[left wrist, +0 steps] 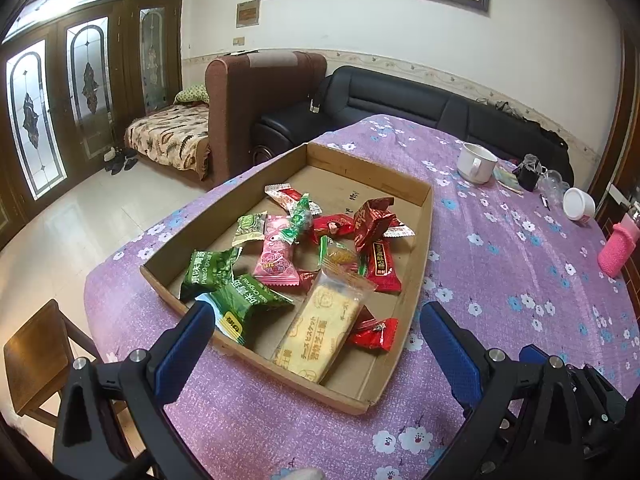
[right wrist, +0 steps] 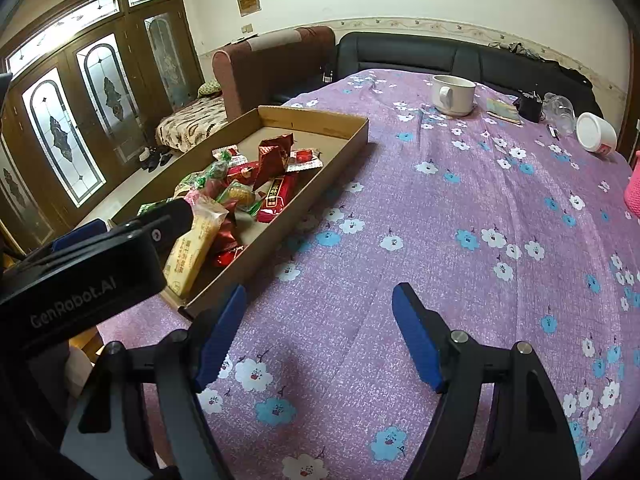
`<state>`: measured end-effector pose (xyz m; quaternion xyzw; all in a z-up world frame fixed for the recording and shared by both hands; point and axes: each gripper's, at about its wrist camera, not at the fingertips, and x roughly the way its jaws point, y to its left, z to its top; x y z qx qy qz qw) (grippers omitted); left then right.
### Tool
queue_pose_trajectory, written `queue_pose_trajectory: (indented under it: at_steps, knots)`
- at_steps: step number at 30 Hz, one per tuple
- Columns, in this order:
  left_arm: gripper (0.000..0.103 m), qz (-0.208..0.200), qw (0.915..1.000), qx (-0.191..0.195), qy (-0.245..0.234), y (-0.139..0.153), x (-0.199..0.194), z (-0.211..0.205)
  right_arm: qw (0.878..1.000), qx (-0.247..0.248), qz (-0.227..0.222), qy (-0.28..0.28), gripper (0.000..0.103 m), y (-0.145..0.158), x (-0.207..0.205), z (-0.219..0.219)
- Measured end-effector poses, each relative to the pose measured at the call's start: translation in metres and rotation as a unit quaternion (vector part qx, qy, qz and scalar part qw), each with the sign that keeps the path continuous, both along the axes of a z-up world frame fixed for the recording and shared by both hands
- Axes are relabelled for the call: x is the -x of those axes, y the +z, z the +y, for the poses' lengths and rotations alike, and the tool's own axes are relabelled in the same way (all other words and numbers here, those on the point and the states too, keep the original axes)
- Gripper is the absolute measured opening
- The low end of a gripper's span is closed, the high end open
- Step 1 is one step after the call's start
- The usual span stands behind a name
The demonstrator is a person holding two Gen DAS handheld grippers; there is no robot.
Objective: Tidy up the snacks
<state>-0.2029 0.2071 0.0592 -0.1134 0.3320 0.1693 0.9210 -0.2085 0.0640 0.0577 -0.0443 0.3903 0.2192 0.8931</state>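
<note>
A shallow cardboard tray [left wrist: 425, 216] sits on the purple flowered tablecloth and holds several wrapped snacks: green pea packets [left wrist: 240, 300], a pink packet [left wrist: 276, 256], red packets [left wrist: 376, 220] and a long yellow biscuit pack [left wrist: 320, 328]. My left gripper [left wrist: 316, 316] is open and empty, hovering over the tray's near end. The tray also shows in the right wrist view [right wrist: 340, 152]. My right gripper [right wrist: 320, 300] is open and empty above bare cloth, right of the tray. The left gripper's body [right wrist: 80, 276] hides the tray's near left part.
A white mug [left wrist: 476, 162], a white tub [left wrist: 579, 203], small dark items and a pink knitted bottle cover [left wrist: 616, 248] stand at the table's far right. A wooden stool [left wrist: 36, 356] is left of the table. Sofas are behind it.
</note>
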Motion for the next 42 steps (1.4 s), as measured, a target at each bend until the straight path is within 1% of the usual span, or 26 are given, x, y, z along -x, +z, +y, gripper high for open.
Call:
queue_pose_trajectory:
  at_steps: [42]
  knots:
    - [0.103, 0.019, 0.9996, 0.019, -0.003, -0.0075, -0.0024, 0.0001, 1.0, 0.007, 0.011, 0.004, 0.077, -0.0068, 0.0017, 0.0009]
